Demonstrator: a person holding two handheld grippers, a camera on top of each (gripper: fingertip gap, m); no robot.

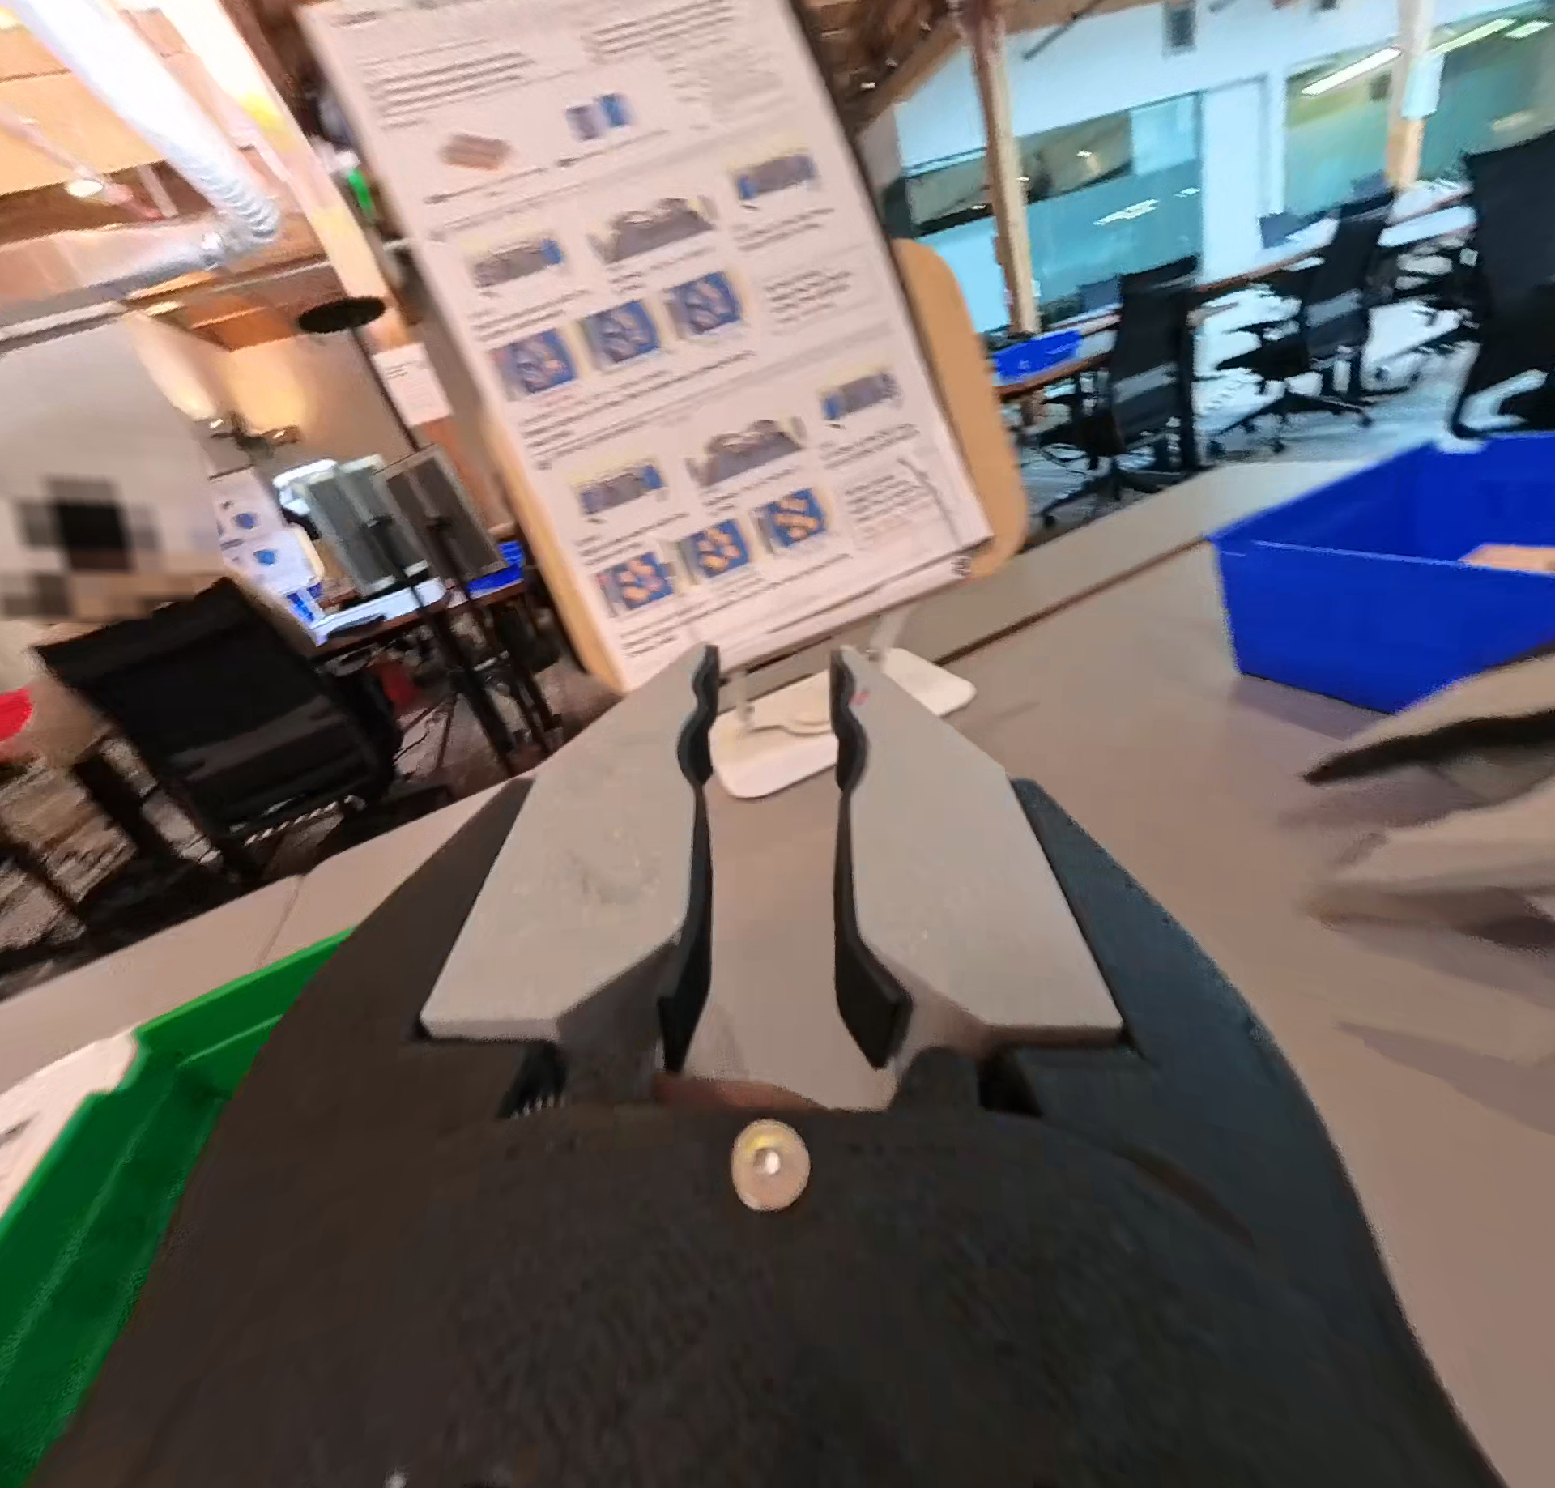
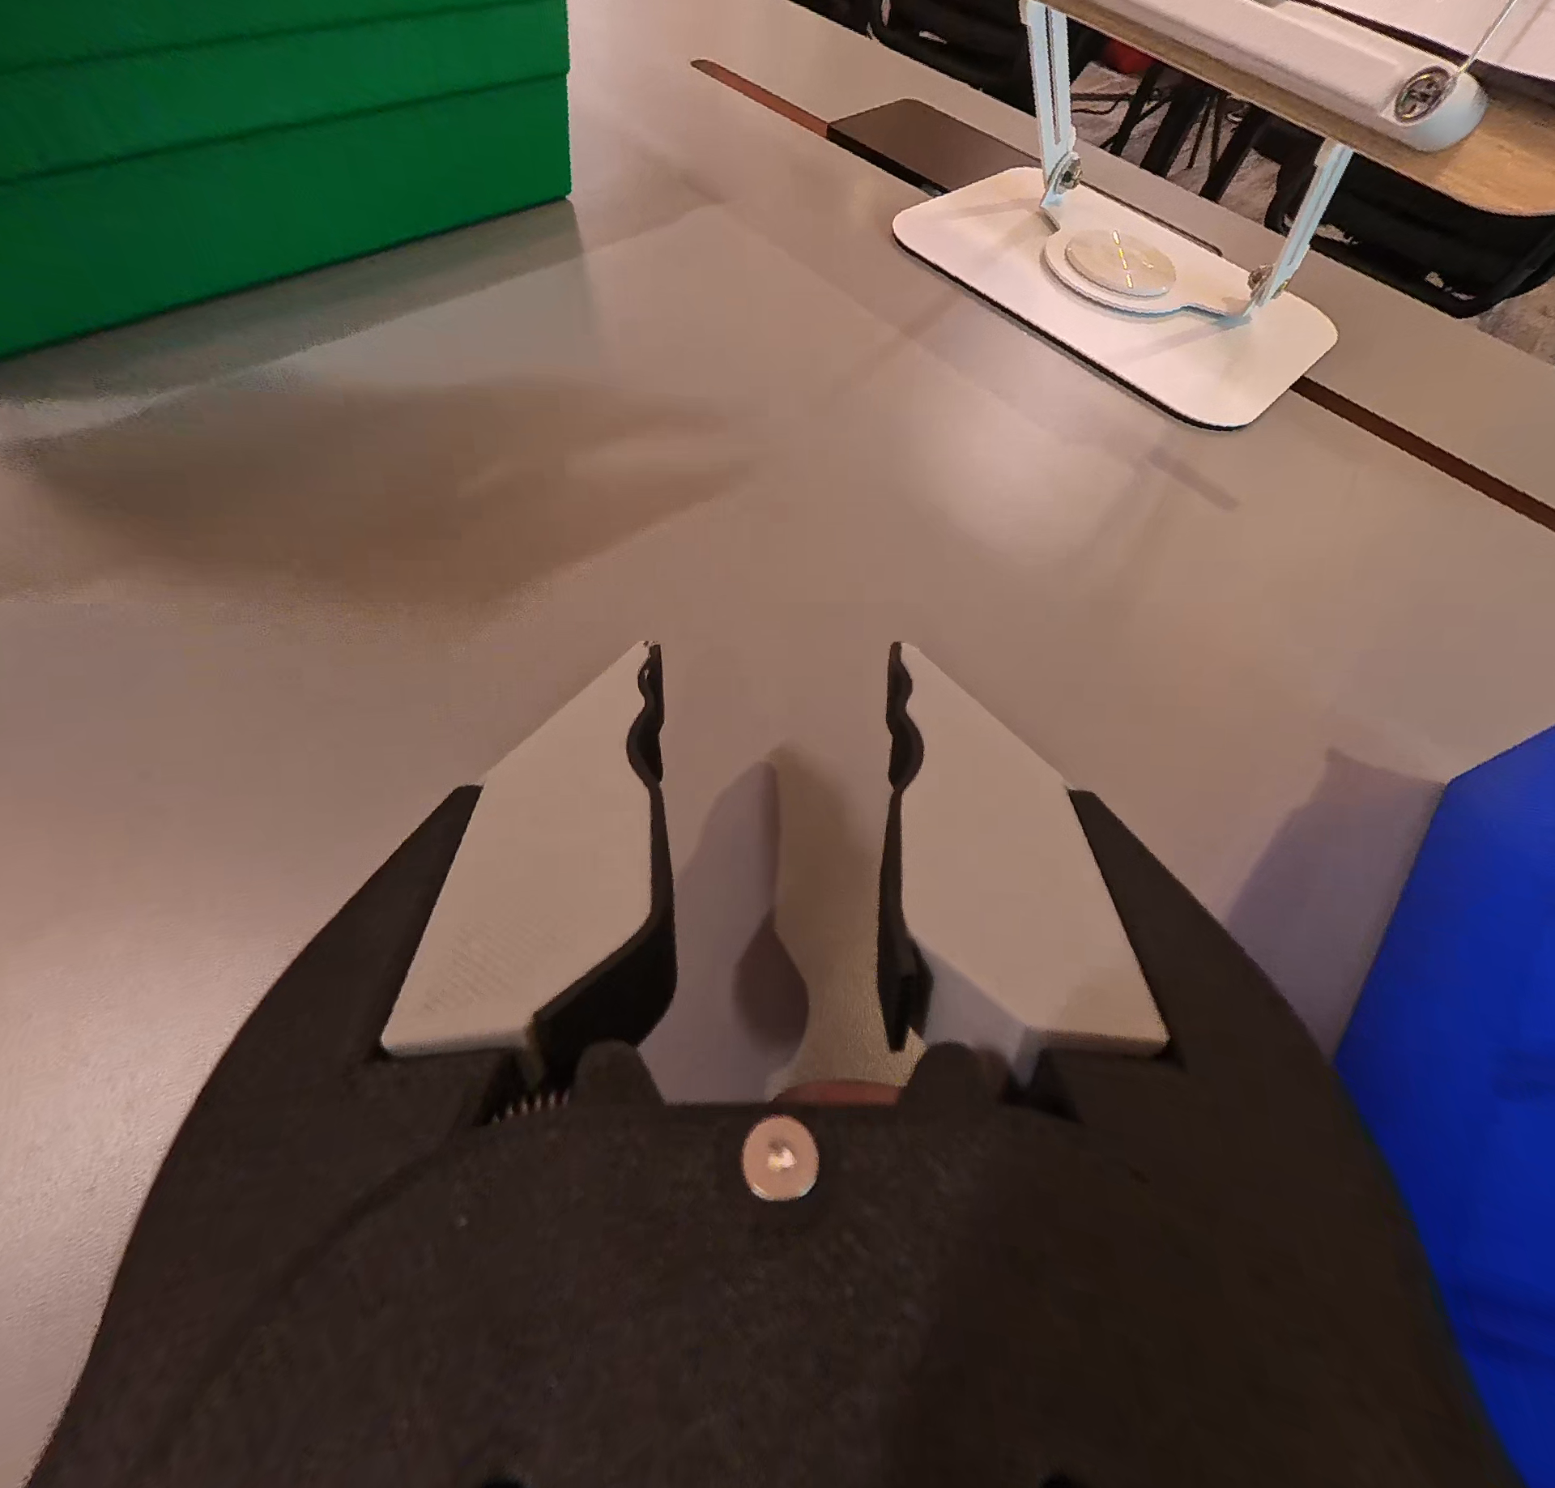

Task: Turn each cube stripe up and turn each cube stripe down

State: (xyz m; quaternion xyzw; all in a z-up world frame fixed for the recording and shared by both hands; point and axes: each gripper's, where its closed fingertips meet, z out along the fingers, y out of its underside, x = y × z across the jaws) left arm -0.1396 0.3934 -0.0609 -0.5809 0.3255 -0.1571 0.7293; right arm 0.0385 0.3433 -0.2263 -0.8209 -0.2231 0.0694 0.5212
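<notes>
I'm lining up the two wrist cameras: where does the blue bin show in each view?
Left wrist view: blue bin at the right edge, mid-height, on the grey table.
Right wrist view: blue bin at the lower right edge, cut off.
Shared landmark: the white stand base, ahead of both grippers.

Plain grey flat table (image 2: 841, 522), solid green plastic bin (image 2: 278, 143), bright blue plastic bin (image 1: 1380, 606), white metal stand base (image 2: 1119, 311), black-and-grey gripper (image 2: 774, 690).

printed instruction sheet (image 1: 648, 303) on stand (writing blurred)
</notes>
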